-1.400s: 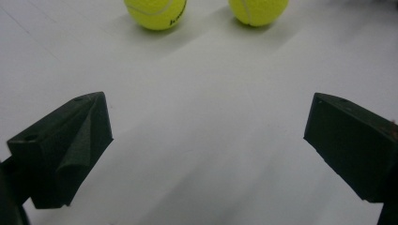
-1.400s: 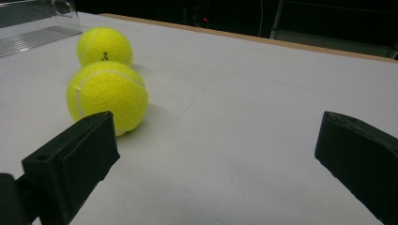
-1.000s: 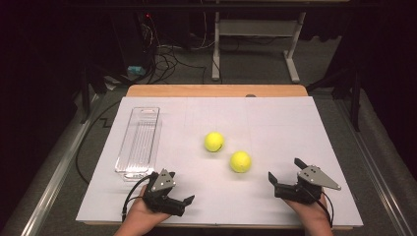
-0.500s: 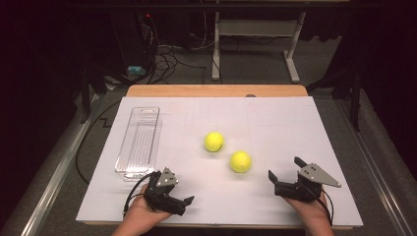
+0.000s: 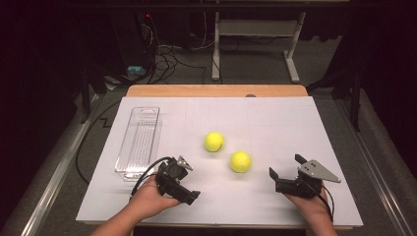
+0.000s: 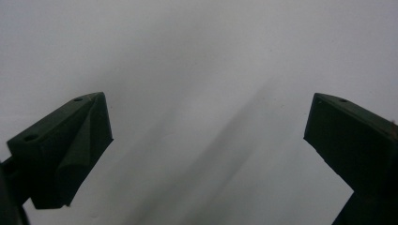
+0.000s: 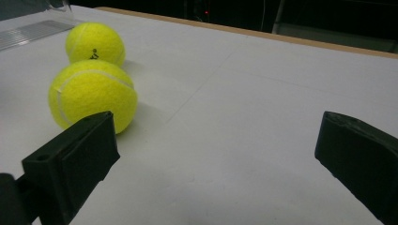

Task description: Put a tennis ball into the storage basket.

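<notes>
Balls (image 5: 240, 161) lie left of the gaping right claw (image 5: 286, 172), untouched.

You have two yellow tennis balls on the table (image 5: 275, 118): the nearer ball (image 5: 240, 161) and the farther ball (image 5: 214, 141) (the farther one bears a small black mark in the right gripper view). There is one clear plastic tray (image 5: 138, 141) at your left. You hold two tongs, the left tongs (image 5: 186, 183) and the right tongs (image 5: 285, 166), each with two black jaws standing wide apart.
</notes>
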